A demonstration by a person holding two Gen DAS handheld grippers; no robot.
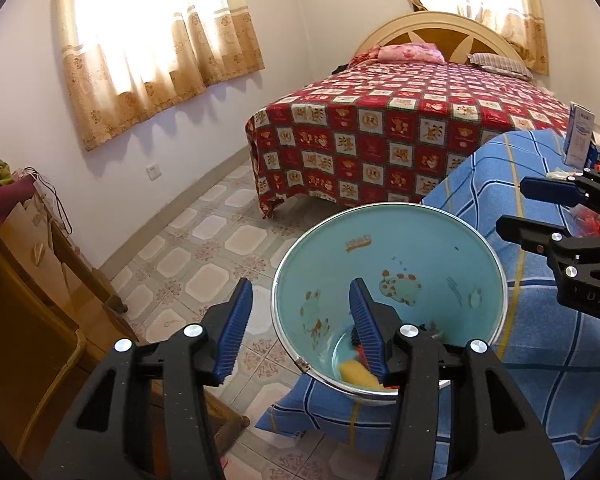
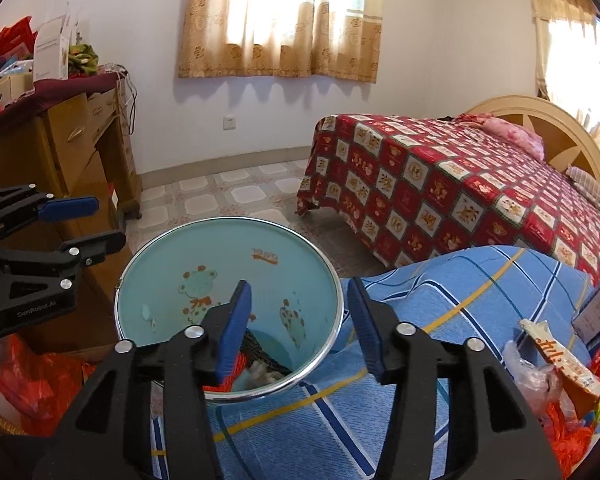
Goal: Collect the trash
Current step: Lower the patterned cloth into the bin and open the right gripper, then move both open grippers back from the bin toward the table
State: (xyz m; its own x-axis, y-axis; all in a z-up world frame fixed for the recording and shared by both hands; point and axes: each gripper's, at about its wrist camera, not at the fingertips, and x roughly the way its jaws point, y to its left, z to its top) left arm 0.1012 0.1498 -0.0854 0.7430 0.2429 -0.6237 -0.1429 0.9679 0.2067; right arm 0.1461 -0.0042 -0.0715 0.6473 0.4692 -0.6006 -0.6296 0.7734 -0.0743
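A light blue bin (image 1: pixel 400 248) with cartoon animals and a metal rim stands at the edge of a blue plaid cloth; it also shows in the right wrist view (image 2: pixel 220 264). Yellow, red and dark scraps lie at its bottom (image 1: pixel 358 374), (image 2: pixel 256 368). My left gripper (image 1: pixel 300 328) is open and empty, straddling the bin's left rim. My right gripper (image 2: pixel 298 328) is open and empty, straddling the bin's right rim. Wrappers and clear plastic (image 2: pixel 556 364) lie on the cloth at the right.
The blue plaid cloth (image 2: pixel 440 308) covers a surface. A bed with a red patterned cover (image 1: pixel 388 128) stands behind. A wooden dresser (image 2: pixel 72 152) with clutter is at left. A red plastic bag (image 2: pixel 40 388) lies below it. A blue and white carton (image 1: pixel 580 136) stands on the cloth.
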